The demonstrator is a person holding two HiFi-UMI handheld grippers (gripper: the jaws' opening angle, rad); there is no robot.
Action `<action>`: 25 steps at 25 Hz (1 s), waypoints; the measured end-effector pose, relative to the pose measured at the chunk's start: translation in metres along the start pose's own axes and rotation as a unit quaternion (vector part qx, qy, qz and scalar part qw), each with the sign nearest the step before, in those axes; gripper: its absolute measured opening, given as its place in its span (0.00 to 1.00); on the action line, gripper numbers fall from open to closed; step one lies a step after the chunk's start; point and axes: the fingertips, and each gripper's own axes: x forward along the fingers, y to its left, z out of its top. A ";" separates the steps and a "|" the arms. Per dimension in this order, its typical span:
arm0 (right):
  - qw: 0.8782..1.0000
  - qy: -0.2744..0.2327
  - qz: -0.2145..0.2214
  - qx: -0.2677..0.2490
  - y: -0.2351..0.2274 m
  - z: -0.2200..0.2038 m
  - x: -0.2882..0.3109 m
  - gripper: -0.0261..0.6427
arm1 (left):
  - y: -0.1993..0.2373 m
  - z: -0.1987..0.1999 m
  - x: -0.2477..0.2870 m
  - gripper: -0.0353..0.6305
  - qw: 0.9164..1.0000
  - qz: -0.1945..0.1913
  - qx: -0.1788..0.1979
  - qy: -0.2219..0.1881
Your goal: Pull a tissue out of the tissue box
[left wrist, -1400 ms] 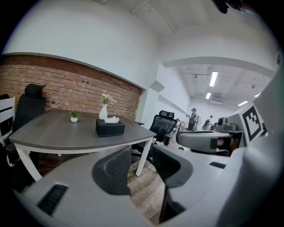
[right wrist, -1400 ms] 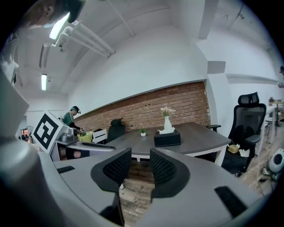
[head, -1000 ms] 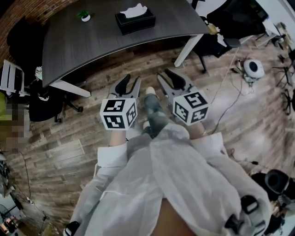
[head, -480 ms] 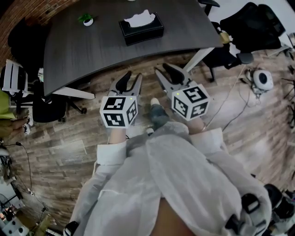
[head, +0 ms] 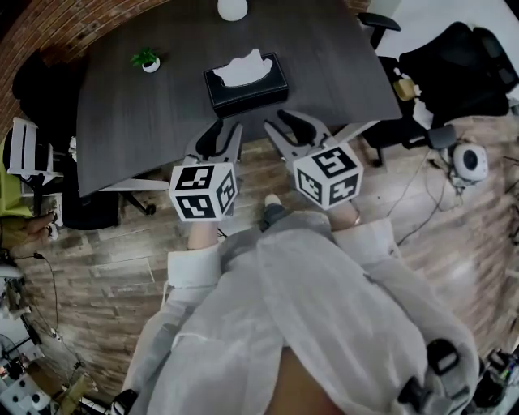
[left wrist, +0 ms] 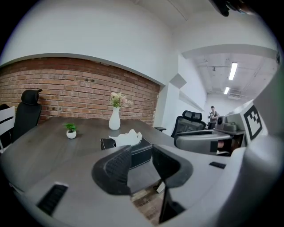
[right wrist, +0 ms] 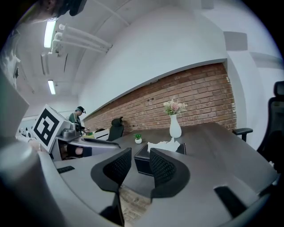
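Note:
A black tissue box [head: 246, 83] stands on the dark grey table [head: 146, 113], with a white tissue [head: 242, 68] sticking out of its top. Both grippers hover at the table's near edge, short of the box. My left gripper [head: 221, 134] is open and empty, its jaws a little apart. My right gripper [head: 282, 127] is open and empty too. In the left gripper view the tissue box [left wrist: 133, 148] lies just beyond the left gripper [left wrist: 141, 163]. In the right gripper view the tissue box [right wrist: 157, 155] shows past the right gripper [right wrist: 140, 166].
A small potted plant [head: 147, 60] and a white vase [head: 233, 8] stand on the table beyond the box. Black office chairs [head: 454, 61] crowd the right side, another chair [head: 49, 73] the left. Cables and a round white device [head: 471, 161] lie on the wooden floor.
Both grippers have come forward toward the table, from over the wooden floor to its near edge. The tissue box now lies much closer to them. The jaws stay open.

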 end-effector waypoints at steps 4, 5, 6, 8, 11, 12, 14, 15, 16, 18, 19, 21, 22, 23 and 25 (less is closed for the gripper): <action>1.000 0.006 0.005 0.001 -0.023 0.005 0.013 0.20 | 0.005 0.011 0.023 0.25 1.000 0.011 -0.004 0.001; 1.000 0.008 0.006 0.003 -0.027 0.005 0.016 0.20 | 0.006 0.011 0.027 0.25 1.000 0.014 -0.003 0.002; 1.000 0.010 0.007 0.004 -0.030 0.005 0.019 0.20 | 0.007 0.012 0.031 0.25 1.000 0.016 -0.001 0.004; 1.000 0.013 0.010 0.008 -0.032 0.004 0.024 0.20 | 0.008 0.014 0.036 0.25 1.000 0.016 0.001 0.007; 1.000 0.018 0.009 0.016 -0.038 0.001 0.028 0.20 | 0.011 0.017 0.042 0.25 1.000 0.016 -0.001 0.008; 1.000 0.019 0.007 0.019 -0.041 0.001 0.029 0.20 | 0.014 0.018 0.044 0.25 1.000 0.020 -0.002 0.006; 0.999 0.017 0.003 0.029 -0.046 0.001 0.031 0.20 | 0.022 0.022 0.047 0.25 1.000 0.031 -0.004 0.000; 0.999 0.015 0.000 0.035 -0.049 0.002 0.033 0.20 | 0.025 0.024 0.049 0.25 0.999 0.035 -0.004 -0.003; 0.999 0.014 -0.003 0.039 -0.052 0.003 0.034 0.20 | 0.028 0.027 0.051 0.25 0.999 0.036 -0.005 -0.005; 0.999 0.012 -0.011 0.041 -0.059 0.006 0.039 0.20 | 0.034 0.032 0.058 0.25 0.999 0.033 -0.005 -0.008; 0.999 0.012 -0.016 0.042 -0.062 0.007 0.041 0.20 | 0.037 0.034 0.062 0.25 0.999 0.031 -0.006 -0.008; 0.999 0.012 -0.025 0.044 -0.069 0.008 0.047 0.20 | 0.045 0.038 0.072 0.25 1.000 0.027 -0.008 -0.008; 0.998 0.014 -0.029 0.045 -0.073 0.008 0.050 0.20 | 0.049 0.040 0.077 0.25 1.000 0.026 -0.008 -0.009; 0.998 0.015 -0.034 0.046 -0.077 0.008 0.055 0.20 | 0.053 0.043 0.082 0.25 1.000 0.025 -0.007 -0.009; 0.998 0.021 -0.042 0.049 -0.084 0.007 0.064 0.20 | 0.062 0.046 0.092 0.25 1.000 0.017 -0.003 -0.004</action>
